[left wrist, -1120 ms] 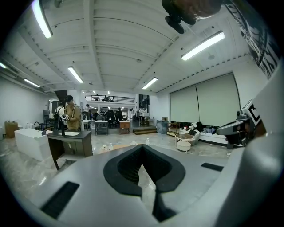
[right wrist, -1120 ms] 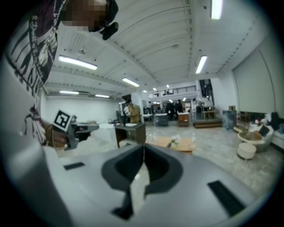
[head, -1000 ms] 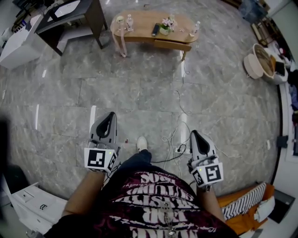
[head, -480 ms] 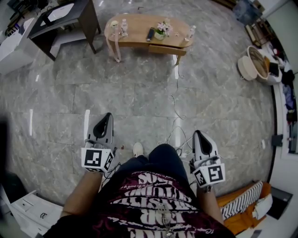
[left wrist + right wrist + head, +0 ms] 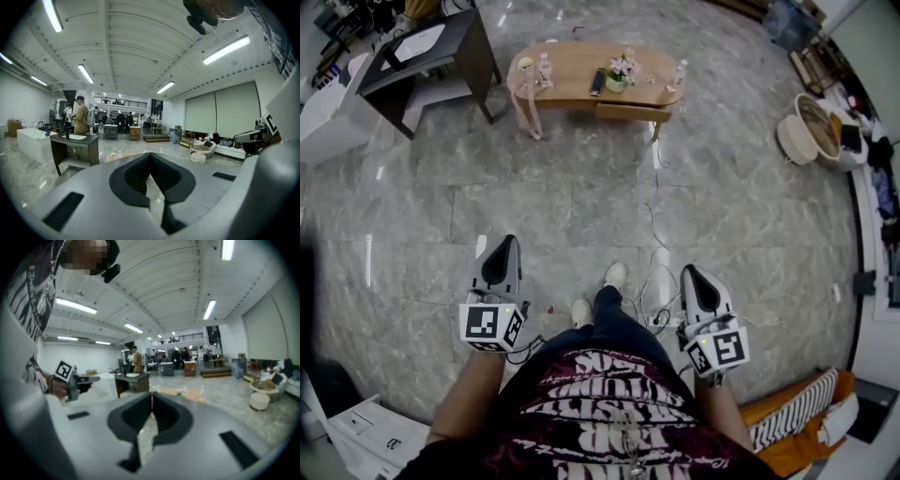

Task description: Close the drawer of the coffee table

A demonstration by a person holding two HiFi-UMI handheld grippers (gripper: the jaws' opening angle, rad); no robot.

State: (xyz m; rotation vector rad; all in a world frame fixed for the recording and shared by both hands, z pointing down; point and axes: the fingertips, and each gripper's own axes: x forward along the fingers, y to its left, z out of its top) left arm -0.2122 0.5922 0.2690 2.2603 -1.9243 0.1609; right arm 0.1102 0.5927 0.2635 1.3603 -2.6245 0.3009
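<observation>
Coffee table (image 5: pixel 581 66) far off at top; left gripper (image 5: pixel 504 246) and right gripper (image 5: pixel 687 274) jaws pressed together, empty.
We might trip on the floor cable (image 5: pixel 653 217) mid-frame before reaching the drawer (image 5: pixel 630 112).

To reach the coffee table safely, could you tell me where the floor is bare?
Bare floor spreads between the dark desk, the coffee table and the left gripper. Cables run from the feet toward the table's right end.
</observation>
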